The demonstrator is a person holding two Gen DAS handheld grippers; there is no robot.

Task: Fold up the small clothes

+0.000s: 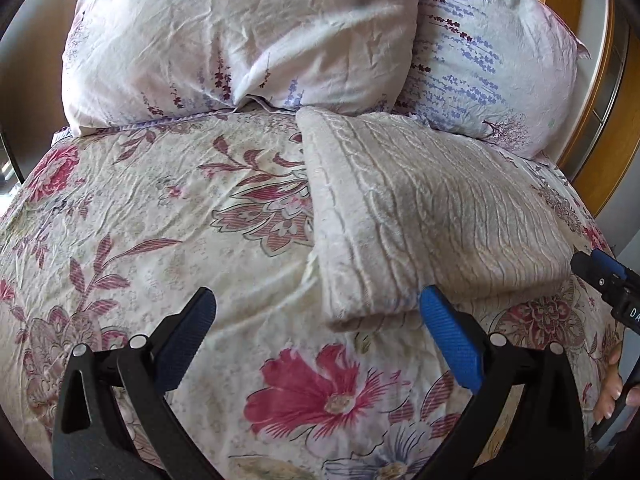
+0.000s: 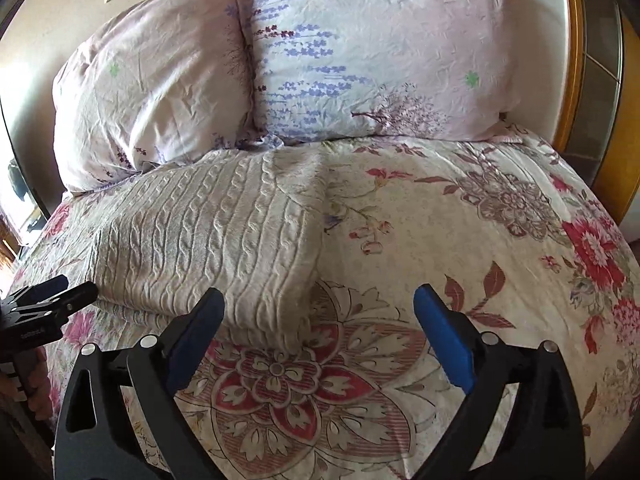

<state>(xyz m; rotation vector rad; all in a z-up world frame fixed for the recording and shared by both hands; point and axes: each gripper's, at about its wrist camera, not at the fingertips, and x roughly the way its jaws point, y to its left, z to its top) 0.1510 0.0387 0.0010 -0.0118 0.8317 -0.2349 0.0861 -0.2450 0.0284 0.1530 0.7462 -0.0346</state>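
On the floral bedspread [image 1: 160, 220], below the pillows [image 1: 240, 40], lay a cream cable-knit garment [image 1: 420, 200], already folded into a rectangle, long axis running toward the pillows. Left gripper [image 1: 316, 336] and right gripper [image 2: 316, 332] both hovered with fingers spread, holding nothing. Likely next: pinch the near edge for another fold.

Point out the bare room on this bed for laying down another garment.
Free: floral bedspread left of the folded knit garment, below the pillows; also the bedspread to the garment's right, toward the wooden frame. Crowded: the head end, where the pillows meet the garment.
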